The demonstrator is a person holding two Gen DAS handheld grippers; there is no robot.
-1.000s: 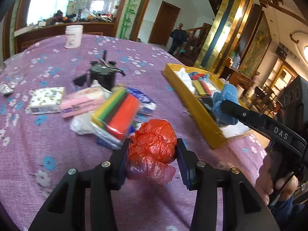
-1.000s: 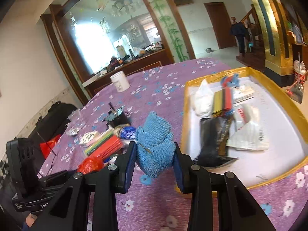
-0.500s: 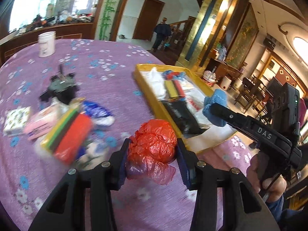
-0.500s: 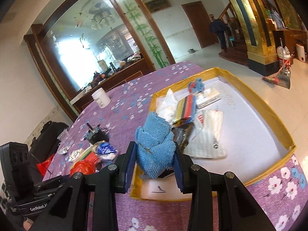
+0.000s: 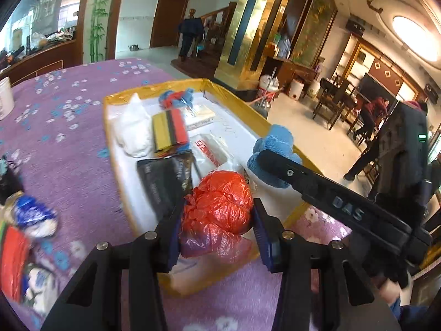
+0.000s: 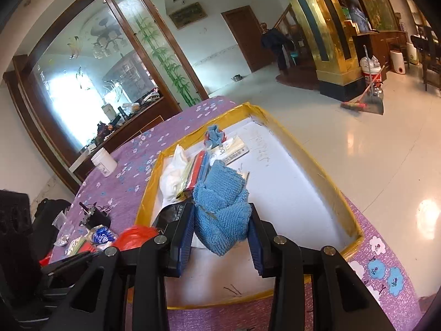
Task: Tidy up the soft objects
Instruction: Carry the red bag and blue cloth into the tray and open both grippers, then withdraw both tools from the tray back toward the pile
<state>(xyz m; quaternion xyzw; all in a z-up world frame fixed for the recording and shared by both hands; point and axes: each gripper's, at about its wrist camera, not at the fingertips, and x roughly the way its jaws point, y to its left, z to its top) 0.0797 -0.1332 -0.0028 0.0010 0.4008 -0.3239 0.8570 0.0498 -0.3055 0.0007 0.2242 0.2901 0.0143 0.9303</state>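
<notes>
My left gripper [image 5: 217, 230] is shut on a crumpled red plastic bag [image 5: 220, 207] and holds it over the near end of the yellow-rimmed white tray [image 5: 110, 127]. My right gripper [image 6: 220, 237] is shut on a folded blue towel [image 6: 220, 204], held above the tray [image 6: 325, 182]. In the left wrist view the right gripper [image 5: 273, 165] reaches in from the right with the blue towel [image 5: 275, 143]. In the tray lie a white cloth [image 5: 132, 129], a striped sponge pack [image 5: 168, 129], a black pouch [image 5: 162, 179] and a blue-red rag [image 5: 176, 99].
Loose items remain on the purple flowered tablecloth [image 5: 69, 138] at the left: a blue-white packet [image 5: 33, 215] and a red pack [image 5: 13, 259]. A white jar [image 6: 103, 162] stands farther back. The table's edge lies just beyond the tray; people move about the room behind.
Both grippers have swung right from the pile of loose items to over the tray, each still gripping its load. The tray now fills the middle of both views.
</notes>
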